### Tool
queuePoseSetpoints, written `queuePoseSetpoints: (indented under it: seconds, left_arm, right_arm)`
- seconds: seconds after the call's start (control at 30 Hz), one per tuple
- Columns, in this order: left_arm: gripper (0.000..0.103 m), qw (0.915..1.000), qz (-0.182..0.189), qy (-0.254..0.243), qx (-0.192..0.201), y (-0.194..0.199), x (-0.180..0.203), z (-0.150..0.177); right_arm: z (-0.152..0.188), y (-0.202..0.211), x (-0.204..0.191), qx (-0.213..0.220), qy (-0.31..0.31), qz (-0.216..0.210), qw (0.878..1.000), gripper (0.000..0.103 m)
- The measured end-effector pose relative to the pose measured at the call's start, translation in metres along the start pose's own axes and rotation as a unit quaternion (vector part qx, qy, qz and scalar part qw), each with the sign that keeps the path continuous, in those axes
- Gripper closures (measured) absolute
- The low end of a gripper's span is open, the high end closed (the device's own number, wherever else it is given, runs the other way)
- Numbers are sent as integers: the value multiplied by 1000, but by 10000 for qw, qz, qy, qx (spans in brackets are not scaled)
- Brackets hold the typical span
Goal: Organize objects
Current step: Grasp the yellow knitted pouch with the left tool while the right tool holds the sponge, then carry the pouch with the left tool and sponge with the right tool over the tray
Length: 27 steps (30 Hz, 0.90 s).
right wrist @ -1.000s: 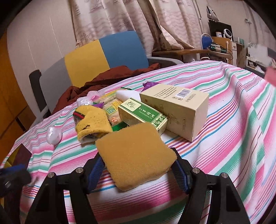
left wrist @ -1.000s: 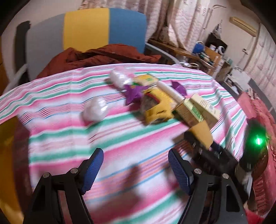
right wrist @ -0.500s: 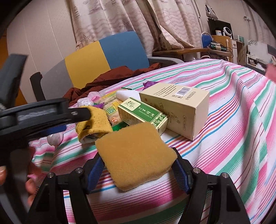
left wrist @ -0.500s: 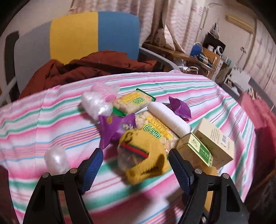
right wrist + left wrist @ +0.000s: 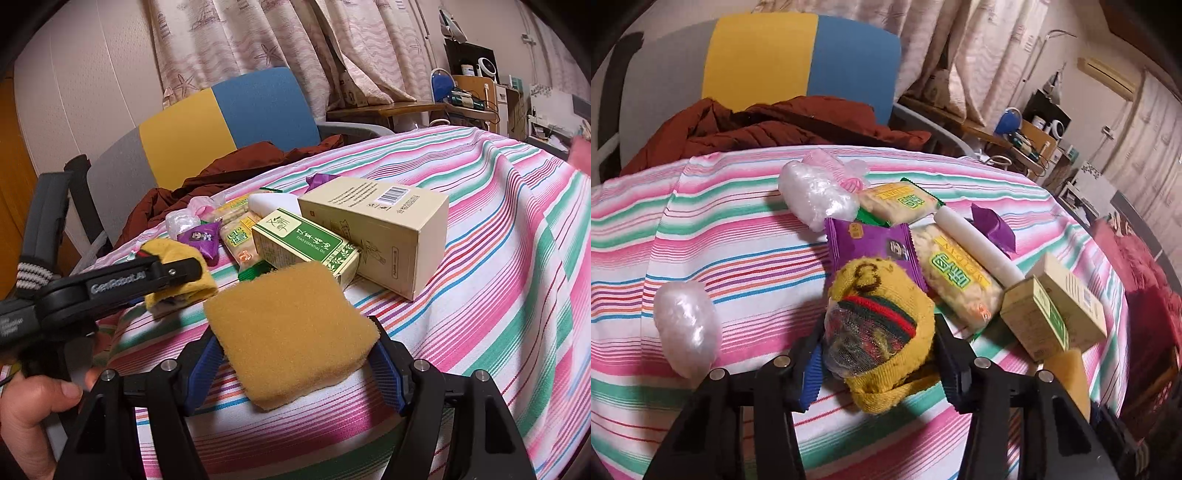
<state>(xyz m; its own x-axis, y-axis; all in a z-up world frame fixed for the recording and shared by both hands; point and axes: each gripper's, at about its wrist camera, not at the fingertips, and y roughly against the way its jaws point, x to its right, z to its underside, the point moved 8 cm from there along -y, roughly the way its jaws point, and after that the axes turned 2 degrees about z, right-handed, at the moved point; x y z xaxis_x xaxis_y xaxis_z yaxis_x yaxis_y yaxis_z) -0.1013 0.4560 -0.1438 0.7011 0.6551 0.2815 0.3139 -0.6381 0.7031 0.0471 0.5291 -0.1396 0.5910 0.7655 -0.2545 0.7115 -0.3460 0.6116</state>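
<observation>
Left wrist: left gripper (image 5: 877,363) jaws around yellow sock (image 5: 886,325).

left gripper (image 5: 877,363): black frame, blue ribbed jaws, silver screws | right gripper (image 5: 295,363): same | bare hand (image 5: 33,417)

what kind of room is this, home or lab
Most likely a lived-in home room: floral curtains, a striped tablecloth strewn with snack packets, and a brown jacket left on a chair.

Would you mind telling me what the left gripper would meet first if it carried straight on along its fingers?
The left gripper already has the yellow sock between its fingers; beyond that, probably the purple snack packet, though depth is unclear.
</observation>
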Motion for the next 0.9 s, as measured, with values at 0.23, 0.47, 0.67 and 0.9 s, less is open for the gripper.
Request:
queuePoseSetpoints:
  seconds: [0.23, 0.47, 0.67, 0.9]
  left_arm:
    - [54, 9994, -182, -154, 232, 19, -4, 14]
    - [54, 9989, -292, -52, 356, 45, -14, 33]
    - [54, 9988, -231, -20, 442, 64, -16, 52]
    - [54, 9979, -65, 382, 515, 83, -32, 70]
  right_arm:
    - [0, 1, 1, -3, 26, 29, 10000, 29]
    - [1, 1, 0, -20, 90, 106, 9999, 29]
    - [1, 2, -2, -37, 187, 218, 9996, 29]
    - [4, 5, -5, -28, 411, 570, 9975, 30]
